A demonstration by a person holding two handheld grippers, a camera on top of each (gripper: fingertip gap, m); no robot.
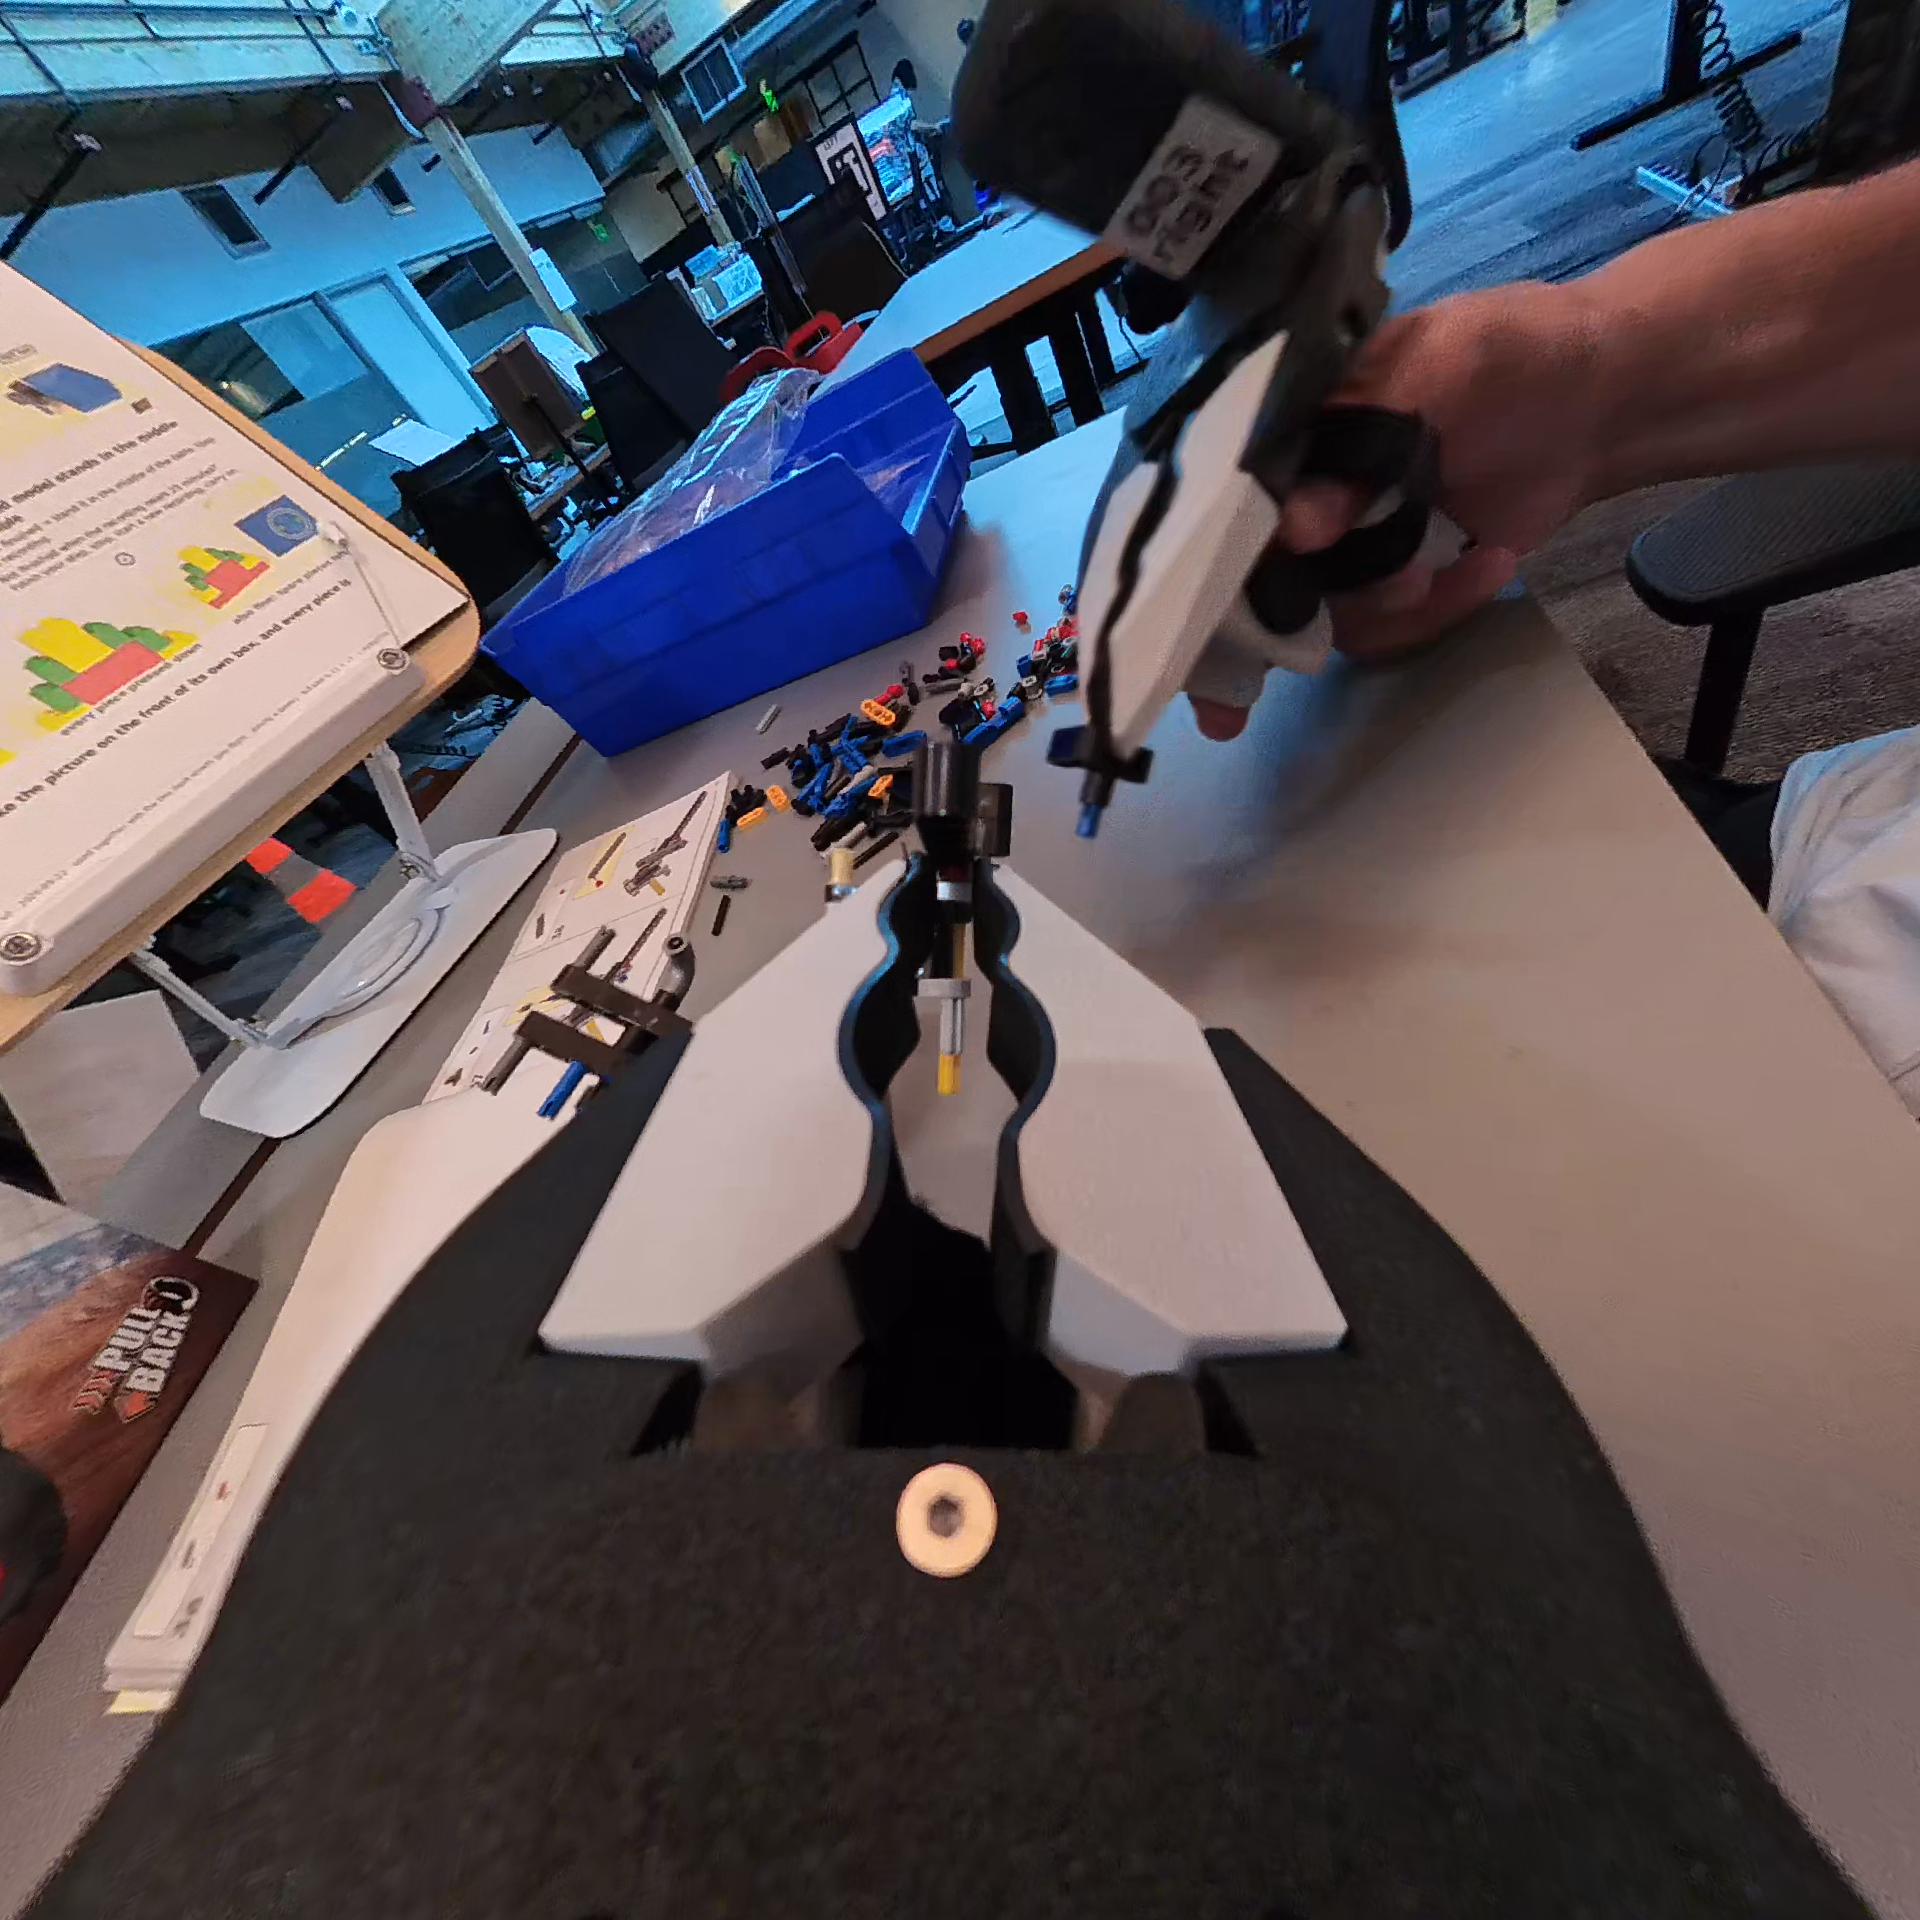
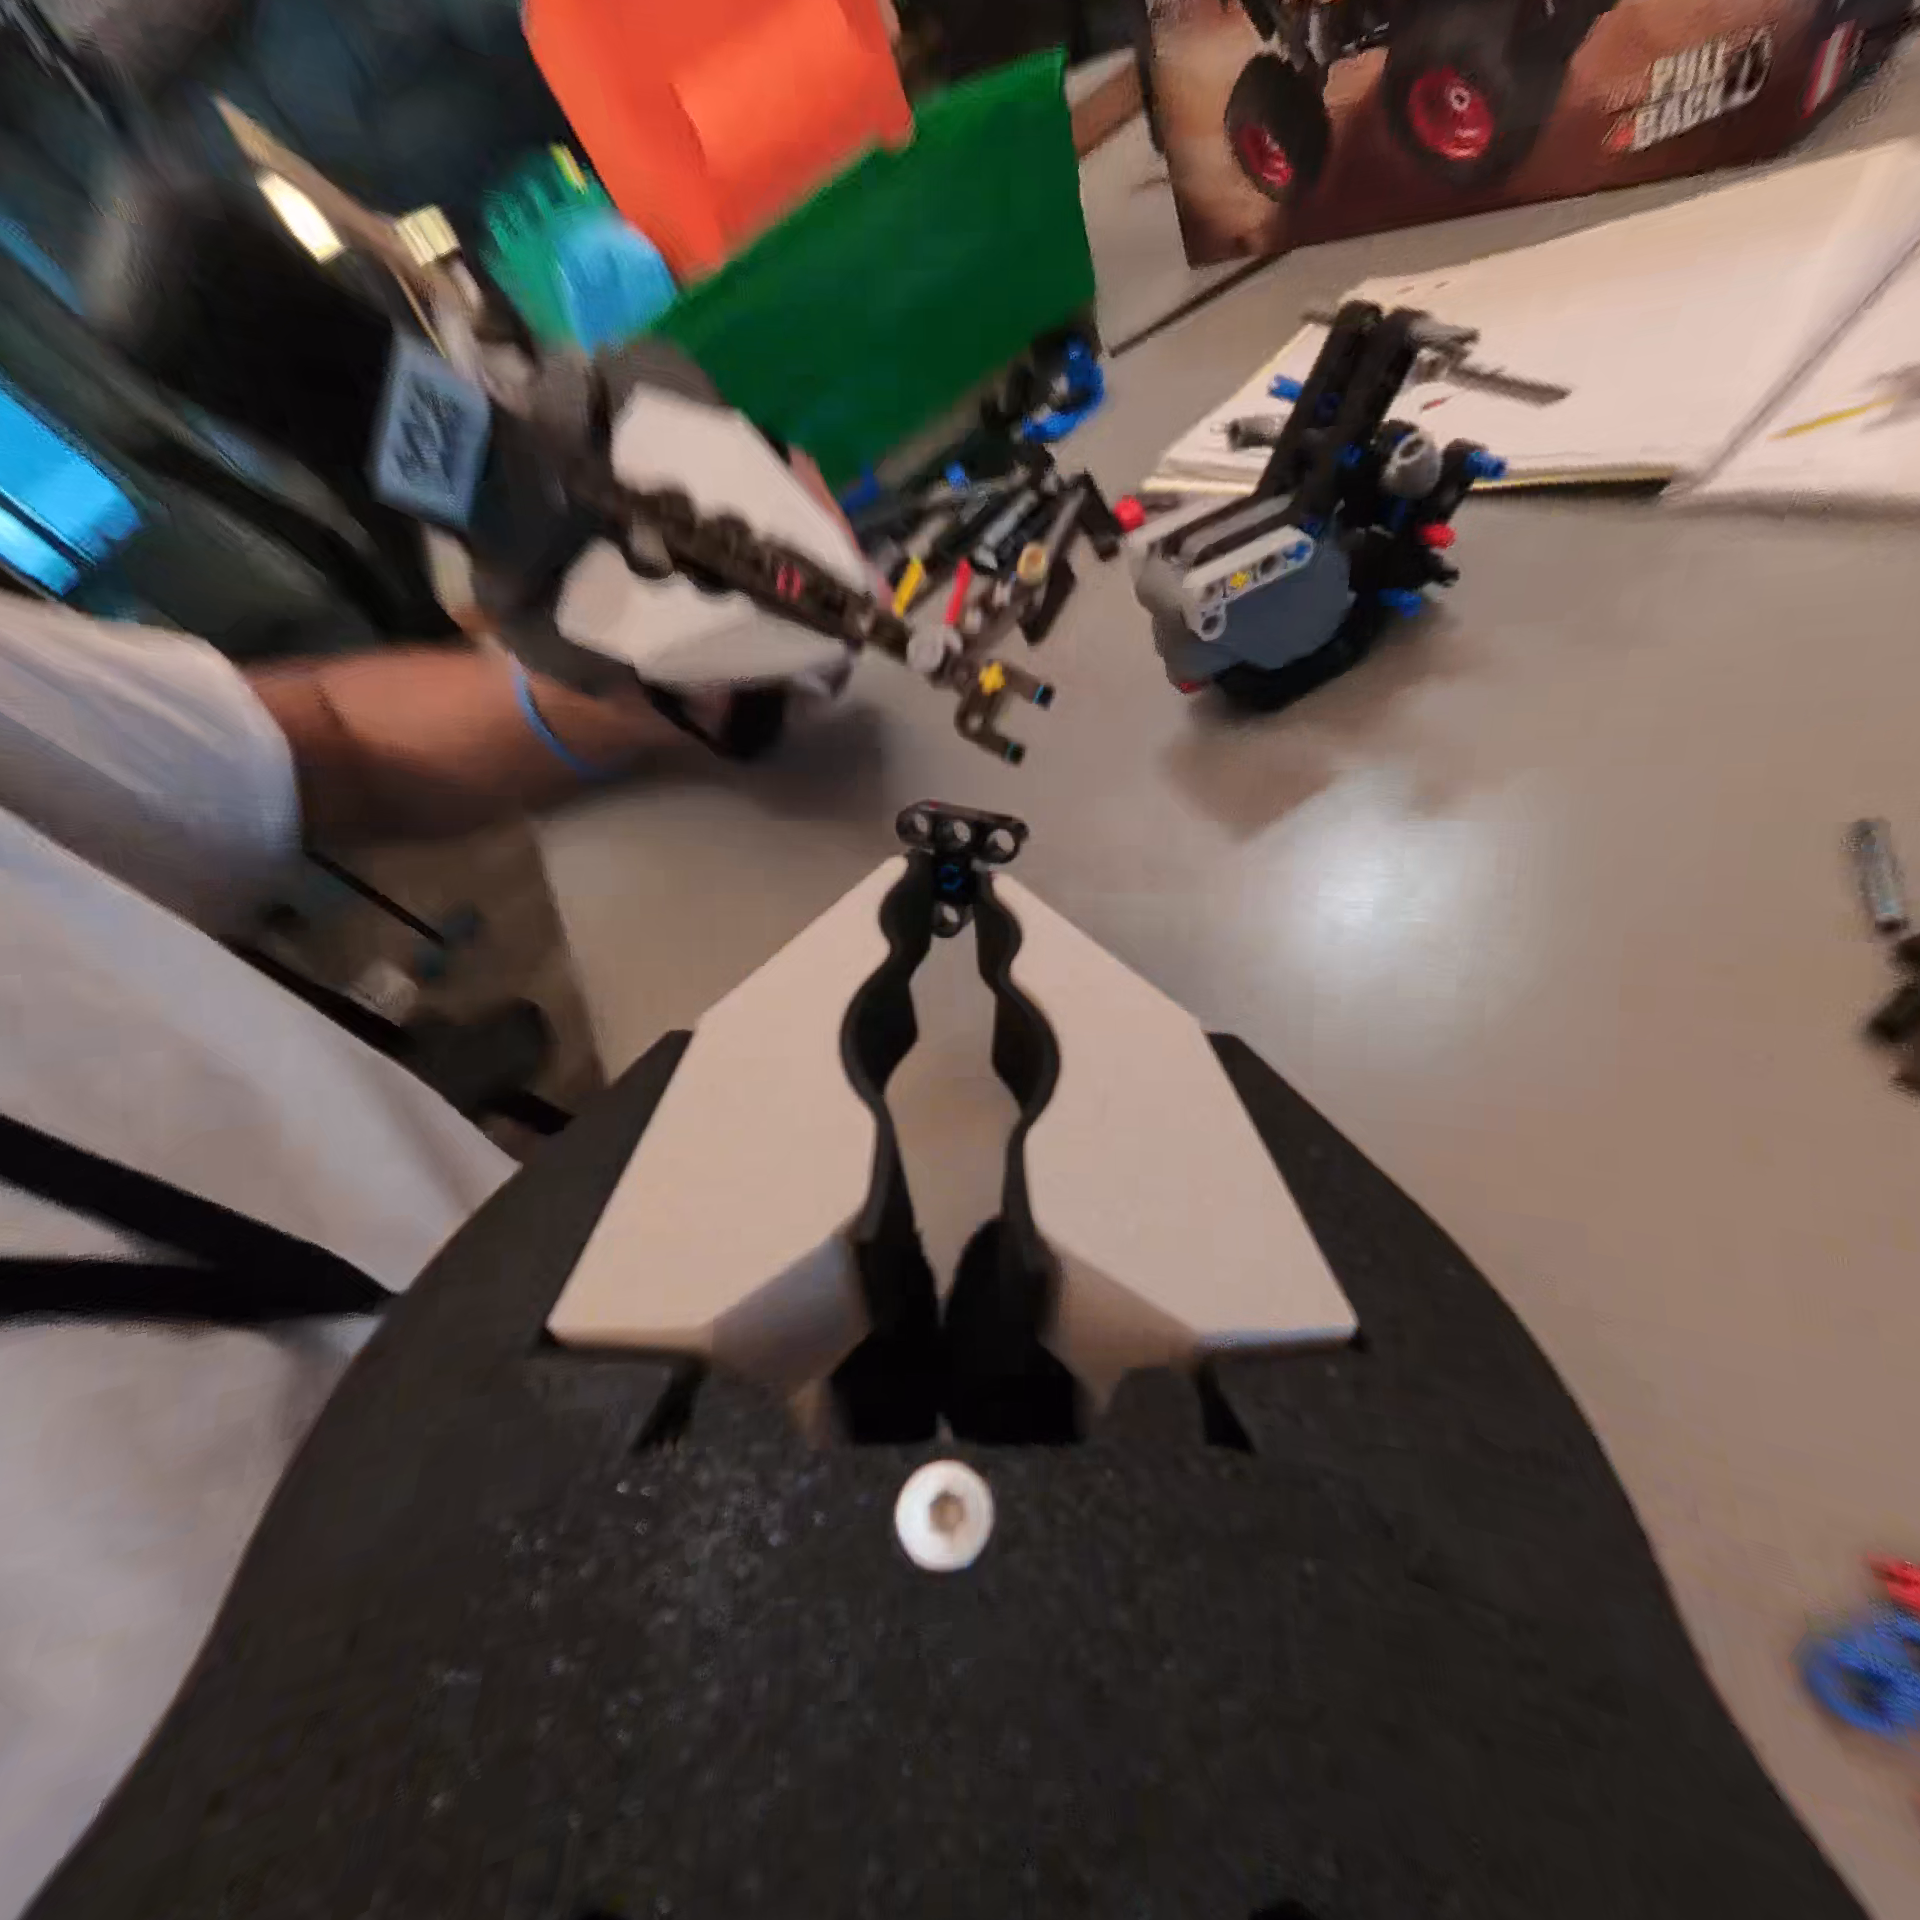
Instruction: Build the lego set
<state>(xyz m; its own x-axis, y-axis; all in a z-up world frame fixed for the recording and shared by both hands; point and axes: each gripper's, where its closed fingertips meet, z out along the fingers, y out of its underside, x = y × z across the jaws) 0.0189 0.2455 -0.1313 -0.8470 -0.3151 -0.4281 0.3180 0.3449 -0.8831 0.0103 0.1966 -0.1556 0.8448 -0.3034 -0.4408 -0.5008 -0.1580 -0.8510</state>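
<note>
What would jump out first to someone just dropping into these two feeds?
Both grippers are loaded: the left gripper pinches a thin axle assembly with a yellow tip, and the right gripper clamps a small black T-shaped beam. Behind them, loose pieces lie scattered on the table before a blue bin. The half-built grey and black model stands beside the open instruction booklet.

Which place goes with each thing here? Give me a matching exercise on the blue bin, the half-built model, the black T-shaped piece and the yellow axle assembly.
Things:
1. blue bin
2. half-built model
3. black T-shaped piece
4. yellow axle assembly

Places:
A. pinched in the left gripper
B. standing on the table beside the open instruction booklet
C. pinched in the right gripper
D. behind the scattered loose pieces, holding a clear plastic bag

Pairs: 1-D, 2-B, 3-C, 4-A
</note>
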